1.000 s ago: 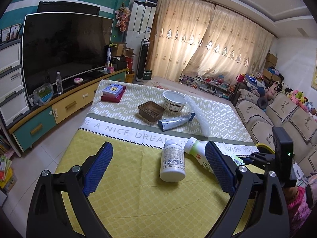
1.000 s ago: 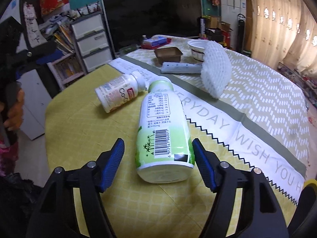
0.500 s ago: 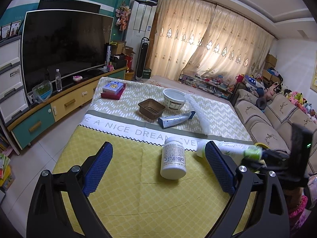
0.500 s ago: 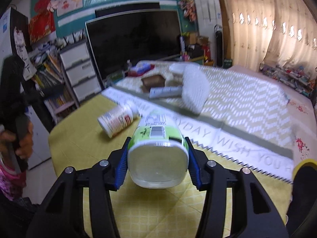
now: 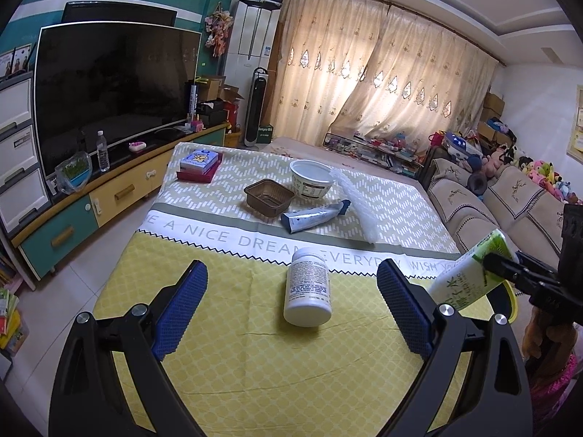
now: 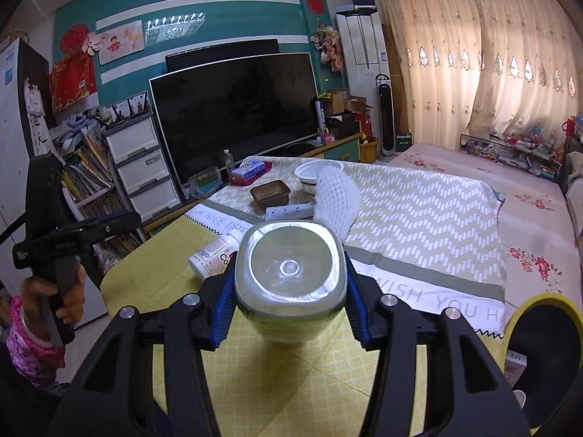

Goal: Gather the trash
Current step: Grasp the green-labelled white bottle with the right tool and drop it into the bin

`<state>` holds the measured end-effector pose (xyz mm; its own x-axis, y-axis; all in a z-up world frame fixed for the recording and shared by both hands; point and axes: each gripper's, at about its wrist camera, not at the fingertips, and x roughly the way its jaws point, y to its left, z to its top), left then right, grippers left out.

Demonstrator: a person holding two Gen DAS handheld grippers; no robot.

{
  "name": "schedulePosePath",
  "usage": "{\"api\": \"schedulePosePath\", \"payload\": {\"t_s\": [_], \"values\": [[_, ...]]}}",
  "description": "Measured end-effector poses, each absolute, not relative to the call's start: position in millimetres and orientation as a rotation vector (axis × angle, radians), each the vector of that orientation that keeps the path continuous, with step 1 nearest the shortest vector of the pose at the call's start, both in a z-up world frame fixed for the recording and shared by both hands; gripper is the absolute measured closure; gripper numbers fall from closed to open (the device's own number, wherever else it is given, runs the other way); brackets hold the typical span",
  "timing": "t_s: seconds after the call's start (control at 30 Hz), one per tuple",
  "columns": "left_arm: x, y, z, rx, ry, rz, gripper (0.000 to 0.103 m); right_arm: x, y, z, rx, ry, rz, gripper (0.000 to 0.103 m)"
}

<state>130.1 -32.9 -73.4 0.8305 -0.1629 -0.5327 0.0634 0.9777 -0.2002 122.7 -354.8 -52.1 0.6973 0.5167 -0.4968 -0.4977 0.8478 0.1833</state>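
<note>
Between the blue pads of the right gripper [image 6: 289, 304] sits a green drink bottle [image 6: 289, 284], clamped on both sides and raised clear of the table [image 6: 277, 378], its square base turned toward the camera. On the yellow part of the cloth a white pill bottle [image 5: 308, 287] lies on its side, capped, its contents hidden. Farther back stand a brown plastic tray [image 5: 269, 196] and a white bowl [image 5: 311, 178]; the left wrist view looks down into both and shows nothing inside them. Beside them lie a blue-grey tube [image 5: 315, 216] and a white foam net sleeve [image 5: 355, 205], and a small box rests on a red book [image 5: 200, 165] near the far corner.

The left gripper [image 5: 291, 307] hangs above the near edge with its jaws spread wide and nothing between them. Only the right wrist view shows the yellow-rimmed bin [image 6: 543, 349] at the table's right corner, with a small carton visible inside, and the hand [image 6: 62, 291] holding the other tool. Only the left wrist view shows the green bottle's label [image 5: 470, 280], tilted up off the table
</note>
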Motion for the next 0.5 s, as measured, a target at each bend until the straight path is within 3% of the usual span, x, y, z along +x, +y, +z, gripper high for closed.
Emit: {"api": "schedulePosePath", "payload": {"t_s": [0.5], "values": [[133.2,-40.3,-77.4,-0.164,0.593,-0.138,0.01,114.2,-402.4,-29.8,0.092,0.484,0.441,0.054]]}}
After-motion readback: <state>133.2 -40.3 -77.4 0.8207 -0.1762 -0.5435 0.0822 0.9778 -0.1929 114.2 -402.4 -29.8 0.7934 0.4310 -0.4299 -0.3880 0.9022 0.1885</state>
